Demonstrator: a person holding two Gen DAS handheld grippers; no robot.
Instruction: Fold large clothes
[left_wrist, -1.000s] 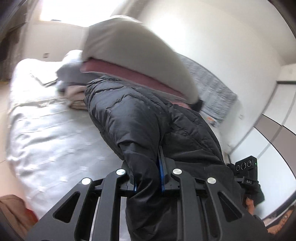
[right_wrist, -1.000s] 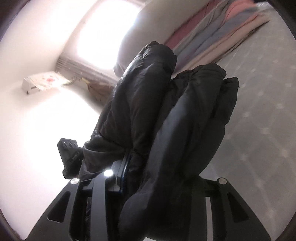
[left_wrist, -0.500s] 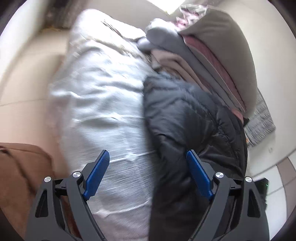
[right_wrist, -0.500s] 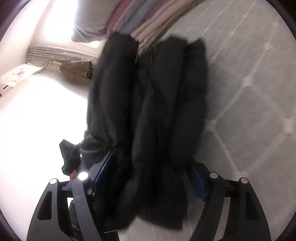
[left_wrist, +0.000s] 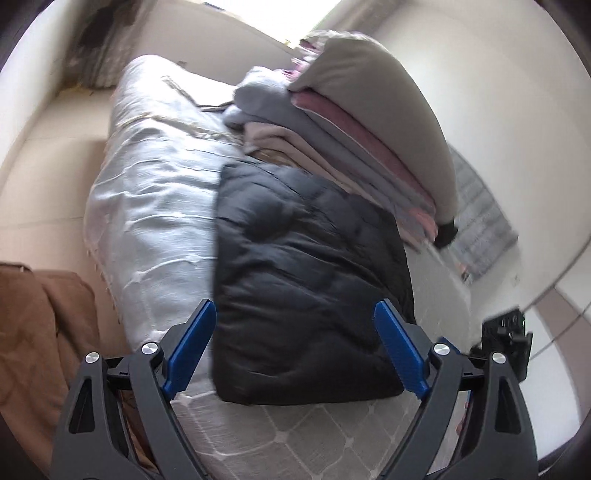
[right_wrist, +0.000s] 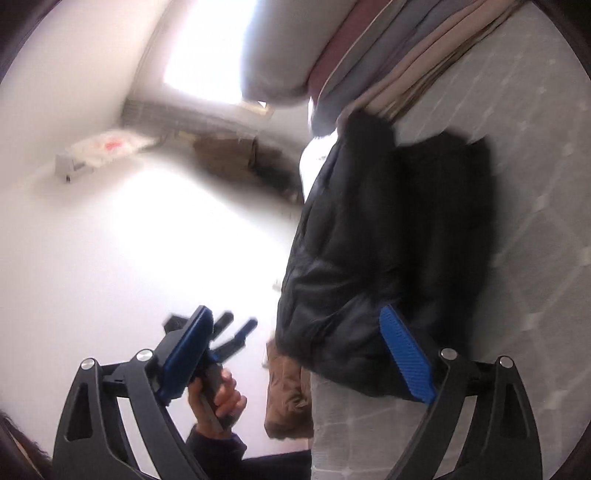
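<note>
You've let go of the black puffer jacket (left_wrist: 310, 280): your left gripper (left_wrist: 295, 347) and right gripper (right_wrist: 299, 354) have just been opening and stand spread, nothing pinched. The jacket lies as 1 puffy, quilted block on the bed (left_wrist: 155, 206), against the pile of folded clothes (left_wrist: 354, 122). The fold looks done; next, reach for another garment.

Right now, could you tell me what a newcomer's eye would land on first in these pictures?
First, the black puffer jacket, folded into a thick block on the pale bed. Behind it, against the wall, leans a stack of folded clothes in grey, pink and beige. In front, the left gripper and the right gripper both stand open; their jaws have just been opening, and neither presses on the jacket.
</note>
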